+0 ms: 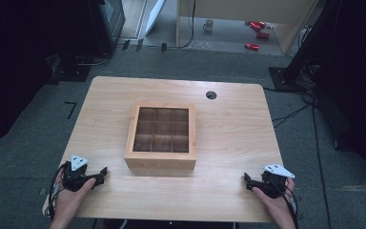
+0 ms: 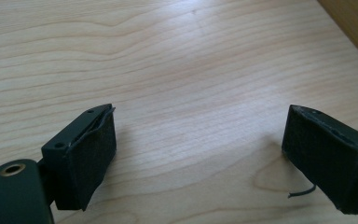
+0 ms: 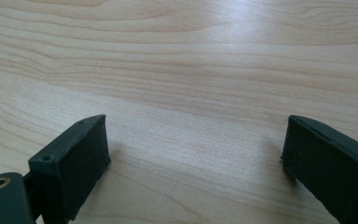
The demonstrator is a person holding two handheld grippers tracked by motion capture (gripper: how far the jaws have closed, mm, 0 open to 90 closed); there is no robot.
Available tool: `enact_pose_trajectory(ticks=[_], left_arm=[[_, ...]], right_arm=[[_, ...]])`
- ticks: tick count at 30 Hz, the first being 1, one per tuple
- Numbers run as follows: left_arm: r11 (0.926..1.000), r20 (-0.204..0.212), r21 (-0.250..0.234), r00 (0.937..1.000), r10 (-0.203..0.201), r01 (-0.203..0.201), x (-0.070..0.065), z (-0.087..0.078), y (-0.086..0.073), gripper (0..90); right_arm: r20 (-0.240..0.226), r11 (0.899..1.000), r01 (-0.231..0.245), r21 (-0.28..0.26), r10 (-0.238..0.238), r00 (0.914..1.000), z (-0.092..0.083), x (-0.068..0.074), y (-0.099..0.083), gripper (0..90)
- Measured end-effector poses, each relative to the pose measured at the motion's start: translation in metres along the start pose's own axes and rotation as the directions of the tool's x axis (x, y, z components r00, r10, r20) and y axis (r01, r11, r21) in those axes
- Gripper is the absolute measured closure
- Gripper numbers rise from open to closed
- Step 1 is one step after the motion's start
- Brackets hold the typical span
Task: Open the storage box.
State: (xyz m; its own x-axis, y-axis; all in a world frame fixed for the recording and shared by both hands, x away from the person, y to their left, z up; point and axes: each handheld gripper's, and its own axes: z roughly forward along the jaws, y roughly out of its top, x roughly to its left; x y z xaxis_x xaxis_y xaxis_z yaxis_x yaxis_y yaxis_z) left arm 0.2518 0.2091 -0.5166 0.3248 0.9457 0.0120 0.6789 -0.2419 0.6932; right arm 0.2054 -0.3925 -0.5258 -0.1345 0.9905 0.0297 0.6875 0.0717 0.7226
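Wooden box (image 1: 160, 161) — nine compartments, all empty

From my remote seat I count: 1 desk (image 1: 228, 138), 1 wooden box (image 1: 160, 162) w/ 9 compartments, 3x3. 2 grippers, left gripper (image 1: 103, 172) and right gripper (image 1: 247, 181), 2 fingers (image 2: 86, 161) each. On the floor beyond: 1 mug (image 1: 208, 25), approx. 4 red cans (image 1: 252, 46).

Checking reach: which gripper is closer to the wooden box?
The left gripper: it rests near the box's front left corner; the right gripper sits farther off.
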Motion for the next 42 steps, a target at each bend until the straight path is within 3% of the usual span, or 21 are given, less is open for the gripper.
enact_pose_trajectory(ticks=[3,8,15,23,26,31,35,38,41,42], left_arm=[[1.0,0.015,0.001,0.9999,0.007,-0.007,0.0,-0.001,0.0,10.0],[0.9994,0.049,-0.026,0.9985,-0.023,0.024,0.0,-0.004,0.003,10.0],[0.9972,0.096,-0.074,0.9954,0.001,0.006,-0.017,-0.012,0.013,10.0],[0.9929,0.15,-0.115,0.9875,0.048,-0.031,-0.038,-0.015,0.027,10.0],[0.9912,0.179,-0.126,0.9818,0.063,-0.041,-0.047,-0.015,0.031,10.0],[0.99,0.185,-0.132,0.9799,0.074,-0.049,-0.054,-0.016,0.034,12.9],[0.9892,0.203,-0.131,0.9749,0.092,-0.066,-0.06,-0.013,0.037,14.3],[0.9881,0.205,-0.133,0.9732,0.104,-0.077,-0.063,-0.012,0.039,14.8],[0.986,0.215,-0.142,0.9695,0.117,-0.088,-0.067,-0.01,0.043,14.9],[0.9861,0.23,-0.139,0.9655,0.121,-0.091,-0.069,-0.008,0.044,15.2]], right_arm=[[-0.001,1.0,0.002,0.0,-0.002,1.0,0.0,0.0,0.0,6.6],[-0.002,1.0,0.002,-0.001,-0.002,1.0,0.001,0.0,0.001,6.6],[-0.002,1.0,0.002,-0.001,-0.002,1.0,0.001,0.0,0.001,6.6],[-0.002,1.0,0.002,-0.001,-0.002,1.0,0.001,0.0,0.001,6.6],[-0.002,1.0,0.002,-0.001,-0.002,1.0,0.001,0.0,0.001,6.6],[0.002,1.0,-0.001,-0.001,0.001,1.0,0.001,0.001,0.001,6.7],[0.004,1.0,0.001,-0.003,-0.001,1.0,0.001,0.004,0.001,7.7],[0.008,1.0,-0.005,0.0,0.005,1.0,0.0,0.005,0.003,12.9],[-0.025,0.999,-0.045,-0.002,0.045,0.9987,-0.002,0.008,0.006,13.0],[-0.033,0.999,-0.048,-0.016,0.047,0.9983,-0.005,0.011,0.009,13.0]])
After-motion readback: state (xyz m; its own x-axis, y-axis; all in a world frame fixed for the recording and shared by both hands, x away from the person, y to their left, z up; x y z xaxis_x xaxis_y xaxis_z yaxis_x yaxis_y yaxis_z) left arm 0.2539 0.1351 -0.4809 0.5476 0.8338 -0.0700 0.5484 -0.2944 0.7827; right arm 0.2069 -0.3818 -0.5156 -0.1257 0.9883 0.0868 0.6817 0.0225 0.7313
